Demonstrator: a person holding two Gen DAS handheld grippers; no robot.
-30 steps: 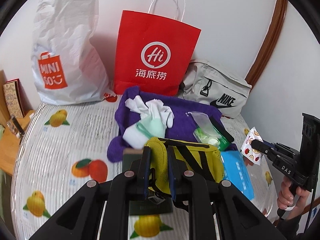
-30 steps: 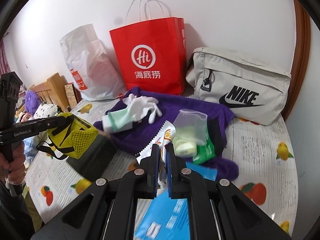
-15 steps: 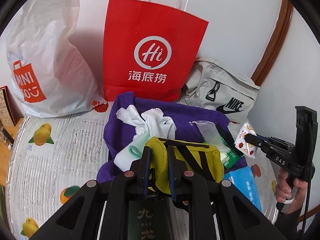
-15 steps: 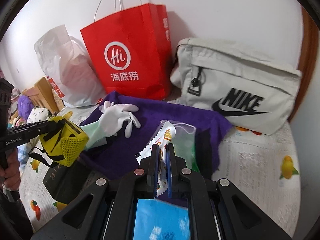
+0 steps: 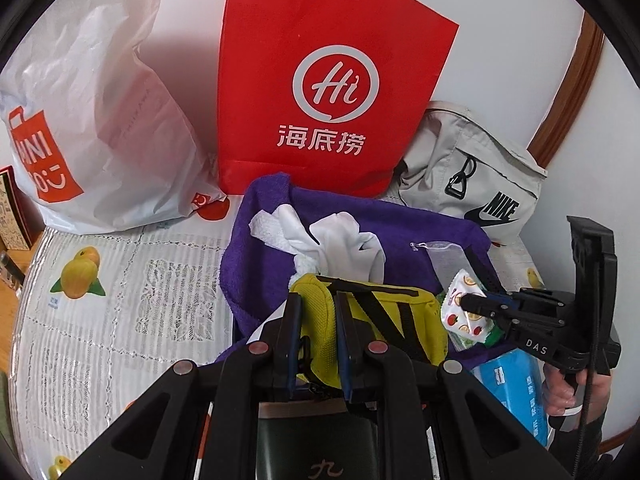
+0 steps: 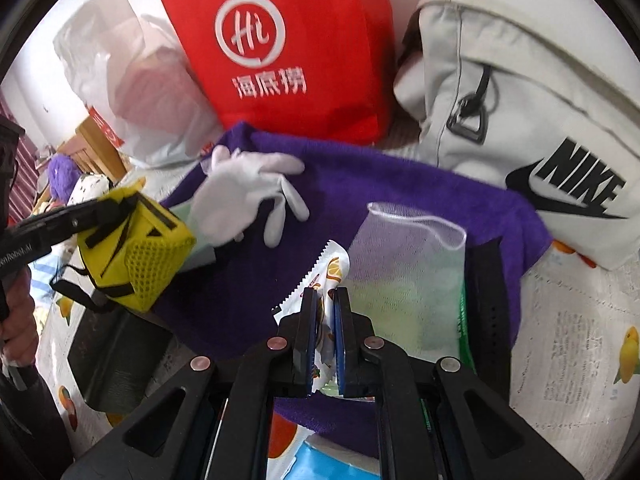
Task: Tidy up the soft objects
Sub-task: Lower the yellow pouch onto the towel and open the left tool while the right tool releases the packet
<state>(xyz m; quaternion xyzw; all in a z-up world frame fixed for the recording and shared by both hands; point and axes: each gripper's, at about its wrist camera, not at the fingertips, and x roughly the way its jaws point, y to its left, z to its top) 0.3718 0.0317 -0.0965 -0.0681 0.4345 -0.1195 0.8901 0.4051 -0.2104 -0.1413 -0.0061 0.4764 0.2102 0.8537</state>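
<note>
My left gripper [image 5: 316, 300] is shut on a yellow mesh pouch [image 5: 384, 312] with black straps and holds it over the near edge of a purple towel [image 5: 272, 256]. The right wrist view shows that pouch [image 6: 136, 252] hanging at the left. My right gripper [image 6: 325, 296] has a fruit-print packet [image 6: 336, 268] between its pads, and its jaws are opening slightly. The packet [image 5: 460, 316] hangs just above a clear mesh bag [image 6: 408, 256] on the towel. White gloves [image 6: 240, 196] lie on the towel's far part.
A red paper bag [image 5: 328, 80], a white plastic bag [image 5: 100, 120] and a grey Nike bag [image 5: 472, 184] stand against the wall behind the towel. A blue pack [image 5: 516, 392] and a dark box [image 6: 116, 360] lie on the fruit-print bed cover.
Both grippers have moved forward and down towards the towel with their loads. The packet has dropped from beside the bed edge to just over the mesh bag.
</note>
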